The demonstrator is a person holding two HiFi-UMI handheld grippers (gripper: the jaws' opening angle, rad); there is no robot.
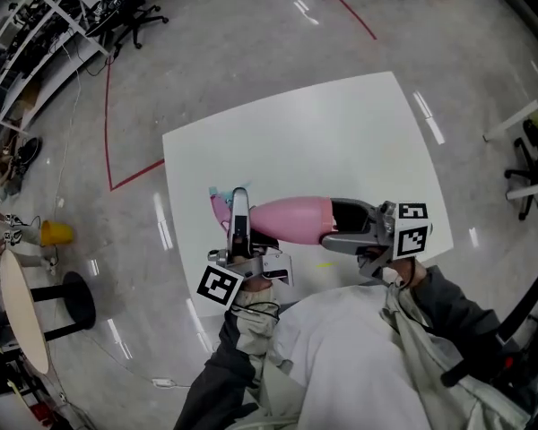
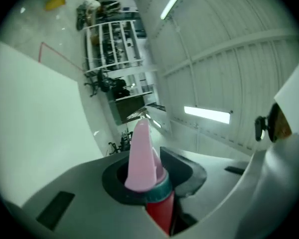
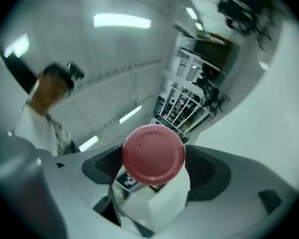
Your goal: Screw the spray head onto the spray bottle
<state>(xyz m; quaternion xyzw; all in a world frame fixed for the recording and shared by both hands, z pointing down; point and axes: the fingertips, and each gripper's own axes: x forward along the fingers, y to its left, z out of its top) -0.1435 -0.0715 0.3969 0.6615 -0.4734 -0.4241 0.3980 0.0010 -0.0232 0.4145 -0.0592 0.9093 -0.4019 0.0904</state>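
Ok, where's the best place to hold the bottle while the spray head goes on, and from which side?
Grip the bottle across its wide base end, coming from the right. It lies level, neck pointing left toward the spray head, so that leaves the neck free. The right gripper has its jaws closed there.
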